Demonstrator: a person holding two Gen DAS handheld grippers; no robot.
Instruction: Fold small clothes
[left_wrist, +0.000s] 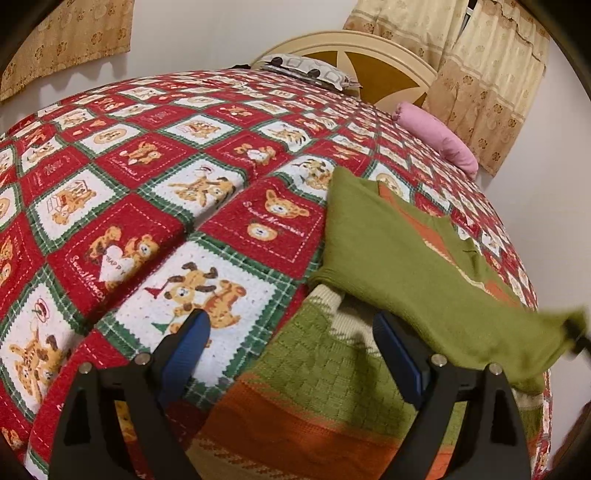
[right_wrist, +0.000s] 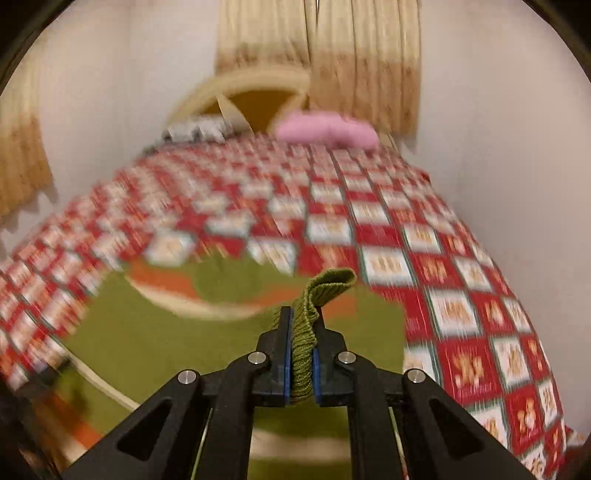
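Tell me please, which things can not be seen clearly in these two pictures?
- Right wrist view: motion blur smears the sweater body and quilt; only the cuff in the right gripper is sharp.
- Left wrist view: the sleeve end is blurred near the right edge.
- Left wrist view: the open left gripper and the bottom edge cut off the sweater hem.
- The folded sleeve covers the sweater front.

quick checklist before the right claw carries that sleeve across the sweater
1. Right claw shut on the sleeve: ok.
2. Grip depth: knit bunched well between the pads, ok.
3. Left claw open and holding nothing: ok.
4. Left claw out of the fold's path: not ok, it hovers over the sweater.
5. Sweater lying flat on the blanket: cannot tell, right view is blurred.
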